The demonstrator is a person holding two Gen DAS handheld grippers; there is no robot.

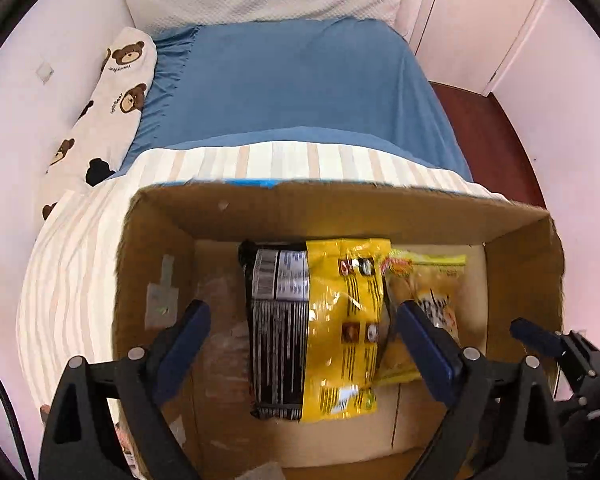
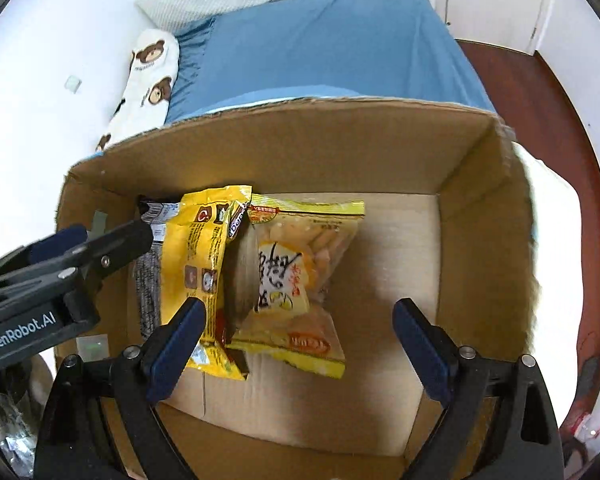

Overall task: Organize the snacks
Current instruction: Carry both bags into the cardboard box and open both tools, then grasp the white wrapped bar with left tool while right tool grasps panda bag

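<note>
- Box [image 1: 340, 208] sits on the bed [image 1: 292, 80], three snack bags inside, lying side by side.
- Left gripper [image 1: 304, 336]: jaws spread, empty, above the black bag [image 1: 278, 320] and yellow bag [image 1: 344, 320].
- Right gripper [image 2: 300, 336]: jaws spread, empty, over the clear bag [image 2: 296, 276], not touching it.

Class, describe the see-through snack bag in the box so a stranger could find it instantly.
Start at the open cardboard box on the bed. Three packets lie inside; take the rightmost one. Unlike the black packet and solid yellow packet, it is clear with yellow edges, showing pale sticks.
</note>
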